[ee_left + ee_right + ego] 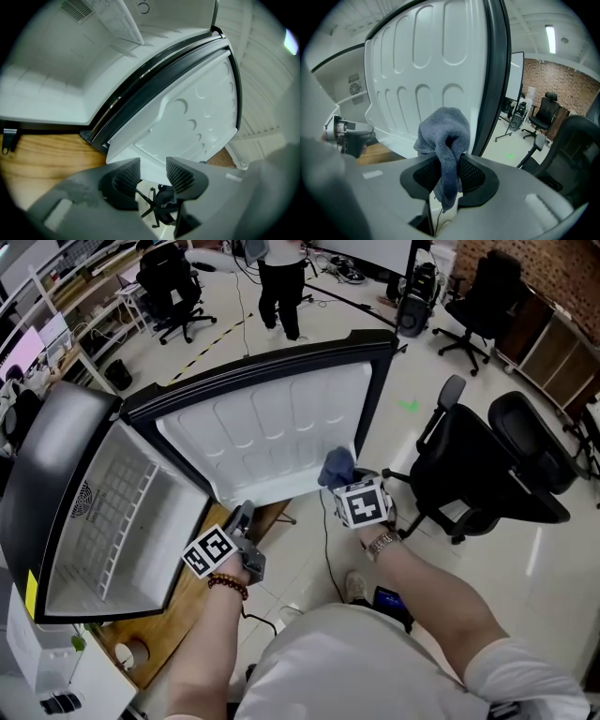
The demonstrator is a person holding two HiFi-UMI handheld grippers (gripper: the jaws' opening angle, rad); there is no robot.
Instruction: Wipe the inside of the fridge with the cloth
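Here, fridge (pixel 52 465): small, dark outside, white inside; stands on the wooden surface (pixel 187 606) at the left of the head view, wide open.
Wire shelf (pixel 117 512): white, fitted across the fridge cavity.
Vent grille (pixel 82 502): on the cavity's back wall.
Door (pixel 272 427): swung fully open, its white moulded lining facing the person, with a dark gasket round its edge.
Cloth (pixel 443 131): blue-grey, bunched; sits at the lower right corner of the door lining, close by the gasket. Whether it touches the lining cannot be told.
Right gripper (pixel 449 173): jaws clamped on the cloth; the bunch stands above the jaws and a tail hangs down between them.
Left gripper (pixel 153 176): jaws apart with nothing between them; held by the door's lower edge, above the rim of the wooden surface.
Bead bracelet (pixel 228 584): on the left wrist.
Wristwatch (pixel 382 543): on the right wrist.
Office chair (pixel 487 465): black, on the floor at the right, just beyond the right gripper.
Person (pixel 281 287): standing in the background, well apart from the fridge.
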